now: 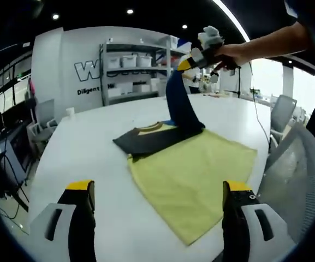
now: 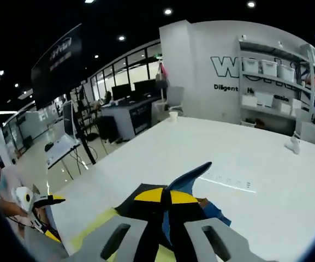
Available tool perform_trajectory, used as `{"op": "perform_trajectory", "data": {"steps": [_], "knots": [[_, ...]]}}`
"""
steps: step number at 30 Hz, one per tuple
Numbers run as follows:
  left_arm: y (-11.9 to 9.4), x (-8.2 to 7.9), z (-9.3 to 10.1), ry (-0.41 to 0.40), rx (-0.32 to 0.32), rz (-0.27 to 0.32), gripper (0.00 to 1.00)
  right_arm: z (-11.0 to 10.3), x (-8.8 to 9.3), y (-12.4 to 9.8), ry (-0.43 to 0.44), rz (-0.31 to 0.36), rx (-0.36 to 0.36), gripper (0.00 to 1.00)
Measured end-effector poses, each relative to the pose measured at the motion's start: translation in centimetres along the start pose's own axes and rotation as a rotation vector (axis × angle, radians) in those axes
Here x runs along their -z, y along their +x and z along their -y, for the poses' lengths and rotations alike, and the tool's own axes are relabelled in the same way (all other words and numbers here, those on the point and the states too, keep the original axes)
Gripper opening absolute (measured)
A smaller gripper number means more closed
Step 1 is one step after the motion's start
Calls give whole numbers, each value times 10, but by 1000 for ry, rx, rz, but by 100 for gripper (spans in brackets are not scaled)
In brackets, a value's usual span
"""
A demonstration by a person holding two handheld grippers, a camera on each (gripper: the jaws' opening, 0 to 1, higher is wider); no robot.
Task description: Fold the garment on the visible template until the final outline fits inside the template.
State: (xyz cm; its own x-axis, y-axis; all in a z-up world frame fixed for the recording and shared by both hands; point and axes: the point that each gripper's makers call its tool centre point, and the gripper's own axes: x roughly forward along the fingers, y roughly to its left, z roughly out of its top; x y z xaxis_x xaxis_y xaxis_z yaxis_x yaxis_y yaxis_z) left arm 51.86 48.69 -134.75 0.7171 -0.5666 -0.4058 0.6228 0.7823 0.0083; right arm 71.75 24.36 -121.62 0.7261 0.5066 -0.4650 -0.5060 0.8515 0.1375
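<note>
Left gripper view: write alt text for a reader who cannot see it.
The right gripper lifts one end of a dark garment above a yellow template on a white table. The left gripper hangs open in the foreground, holding nothing.

An open-plan office or lab: a big white tabletop (image 1: 113, 142), shelves (image 1: 138, 71) of storage bins, wall lettering (image 2: 239, 68), desks with monitors (image 2: 127, 90), mesh chairs (image 1: 299, 164).
</note>
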Motion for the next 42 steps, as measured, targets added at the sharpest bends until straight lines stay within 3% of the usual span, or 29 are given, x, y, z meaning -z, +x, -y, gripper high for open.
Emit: {"op": "perform_trajectory", "data": {"steps": [30, 42], "knots": [[-9, 11, 1, -4, -12, -34, 98, -21, 53, 48, 3, -127, -41, 0], [-10, 8, 4, 17, -2, -48, 97, -29, 73, 63, 19, -162, -52, 0]]}}
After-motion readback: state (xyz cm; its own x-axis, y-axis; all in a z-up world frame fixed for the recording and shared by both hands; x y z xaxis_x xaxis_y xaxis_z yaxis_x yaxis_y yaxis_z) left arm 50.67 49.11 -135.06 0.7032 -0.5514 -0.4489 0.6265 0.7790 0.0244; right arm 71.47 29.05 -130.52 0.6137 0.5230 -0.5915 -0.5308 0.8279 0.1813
